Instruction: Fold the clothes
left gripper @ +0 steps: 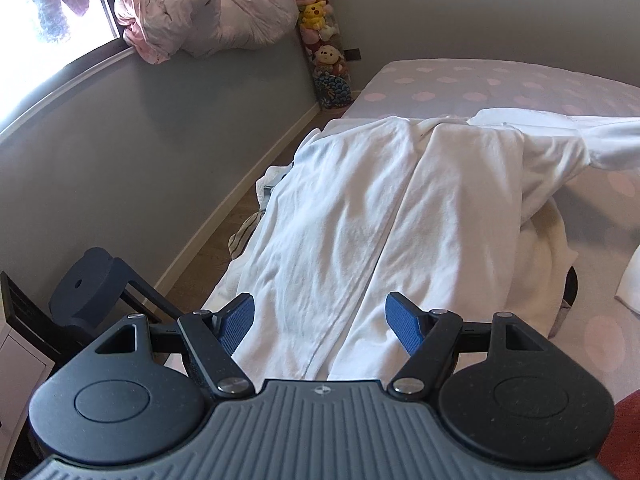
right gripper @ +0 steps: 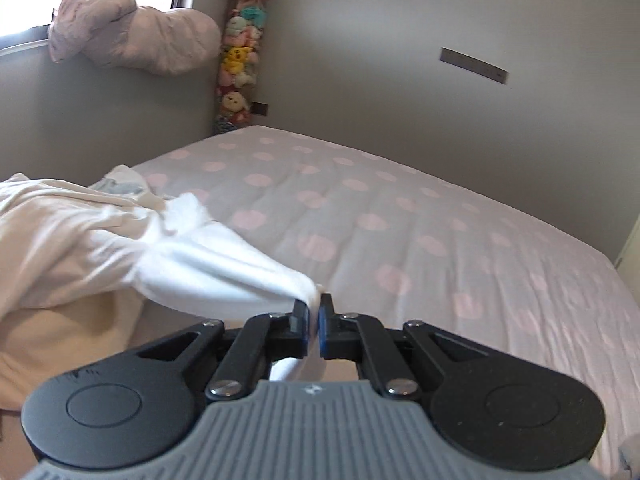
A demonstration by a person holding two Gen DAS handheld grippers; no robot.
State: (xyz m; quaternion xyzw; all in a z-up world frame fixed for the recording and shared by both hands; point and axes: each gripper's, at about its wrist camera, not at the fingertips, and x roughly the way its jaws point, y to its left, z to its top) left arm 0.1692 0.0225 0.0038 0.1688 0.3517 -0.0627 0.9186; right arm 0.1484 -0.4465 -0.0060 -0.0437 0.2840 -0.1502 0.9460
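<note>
Left wrist view looks down along the left gripper point(left gripper: 320, 320), whose two blue-padded fingers point(left gripper: 404, 326) stand wide apart with nothing between them. They hover just above the near end of a white garment point(left gripper: 360, 208), which lies spread lengthwise on a bed point(left gripper: 500, 80) covered by a pale sheet with pink dots. A straight seam or placket runs down the middle of the garment, toward the gripper. At the far right, one sleeve point(left gripper: 608, 144) is pulled out sideways and lifted off the sheet. Under the garment's right edge a cream-coloured cloth point(left gripper: 548, 248) shows. To the left of the bed are a strip of wooden floor, a grey wall, and a bright window with a bundled pink duvet point(left gripper: 208, 16) resting on the sill. A tall column of plush toys point(left gripper: 320, 28) stands in the corner.

Right wrist view shows the right gripper point(right gripper: 315, 310) with its jaws closed almost fully together, pinching the end of the white sleeve point(right gripper: 224, 268). The fabric stretches taut from the jaws away to the left, where it joins the rest of the garment point(right gripper: 60, 240), and a bit of white cloth hangs down below the fingers. This picture is slightly blurred. Beyond the gripper the dotted sheet point(right gripper: 400, 220) lies bare and lightly wrinkled, reaching to the grey wall. The pink duvet point(right gripper: 132, 36) and the plush toy column point(right gripper: 240, 52) appear at upper left.
</note>
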